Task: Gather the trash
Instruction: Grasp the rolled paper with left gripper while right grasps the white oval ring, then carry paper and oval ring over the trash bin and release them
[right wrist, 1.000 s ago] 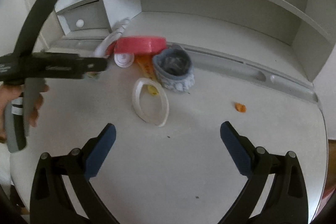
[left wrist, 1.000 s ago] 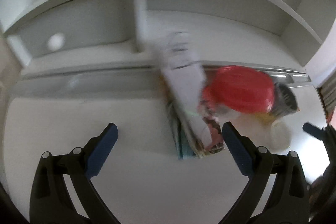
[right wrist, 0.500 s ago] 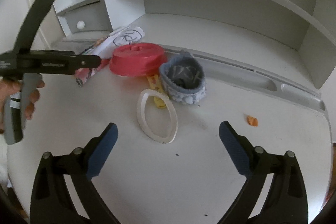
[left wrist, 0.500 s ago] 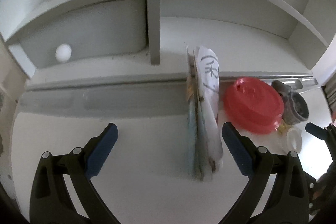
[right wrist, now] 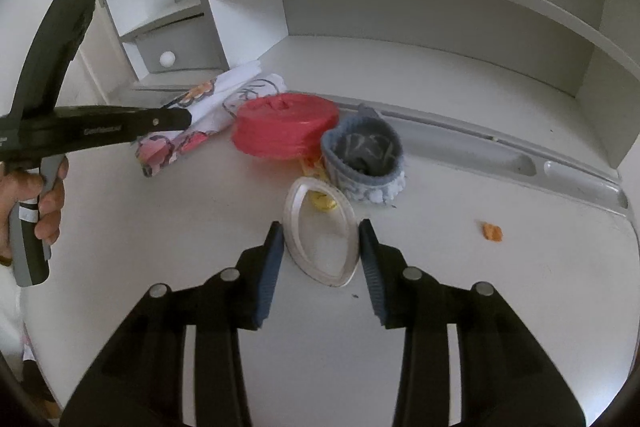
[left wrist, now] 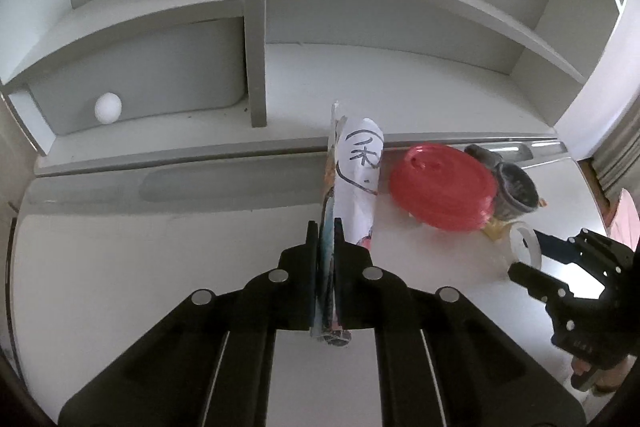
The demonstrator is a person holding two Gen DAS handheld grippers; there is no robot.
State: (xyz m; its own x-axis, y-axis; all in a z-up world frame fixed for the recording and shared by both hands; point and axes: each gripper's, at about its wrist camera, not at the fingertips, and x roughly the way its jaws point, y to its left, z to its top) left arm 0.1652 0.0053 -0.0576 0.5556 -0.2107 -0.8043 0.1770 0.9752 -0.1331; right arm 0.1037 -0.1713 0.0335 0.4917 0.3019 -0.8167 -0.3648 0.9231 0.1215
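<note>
My left gripper point(left wrist: 325, 231) is shut on a folded printed paper wrapper point(left wrist: 358, 167), which sticks up and away between the fingers. From the right wrist the same wrapper point(right wrist: 208, 107) shows beside the left gripper point(right wrist: 182, 117), held in a person's hand. A white oval ring point(right wrist: 292, 211) lies on the desk between the blue pads of my right gripper point(right wrist: 320, 227). Those jaws are closing, with a thin gap still showing at the right pad. In the left wrist view the right gripper point(left wrist: 527, 253) straddles the ring point(left wrist: 520, 227).
A red lid point(right wrist: 286, 125) and a grey-blue knitted cup point(right wrist: 364, 155) sit just behind the ring, with a yellow scrap point(right wrist: 322, 201) at its far edge. An orange crumb point(right wrist: 492, 231) lies to the right. White shelves, a divider point(left wrist: 256, 27) and a drawer knob point(left wrist: 108, 108) stand behind.
The left jaws went from wide open to shut on the wrapper. The right jaws narrowed from wide open to close around the white ring, which now lies between them.
</note>
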